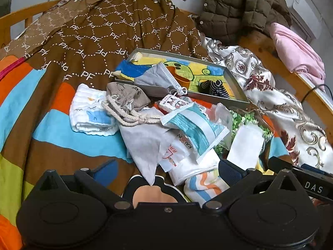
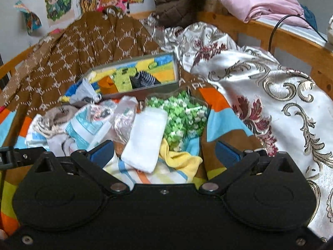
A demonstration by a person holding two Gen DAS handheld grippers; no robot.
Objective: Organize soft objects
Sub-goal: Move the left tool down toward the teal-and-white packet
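Both tools are hovering low over the heap on the bed, fingers spread wide and gripping nothing. The left gripper (image 1: 168, 170) is hanging over a white non-woven bag (image 1: 145, 141) and a striped cloth (image 1: 205, 187); the right gripper (image 2: 164, 152) is framing a folded white towel (image 2: 145, 137) that is lying across a yellow knitted cloth (image 2: 181, 160) and the same striped cloth (image 2: 133, 173).

Just beyond the left tool, a teal-and-white packet (image 1: 193, 125) is resting on top of the white bag, and a beige drawstring pouch (image 1: 127, 98) is sitting beside a folded white muslin cloth (image 1: 91, 112) with blue print. A bundle of green-and-white flowers (image 2: 183, 116) is lying right behind the white towel.

Farther back, a shallow grey tray (image 1: 233, 79) lined with a colourful drawing is holding a black-and-white striped sock (image 1: 214, 87), while a grey face mask (image 1: 158, 79) is draping over its near rim.

Everything is lying on a brown patterned quilt (image 1: 104, 41). A silvery brocade fabric (image 2: 260, 87) is spilling along the right side, and a pink blanket (image 2: 254, 2) and a dark padded jacket (image 1: 239, 6) are sitting on the wooden bed rail (image 2: 291, 39) at the far end.
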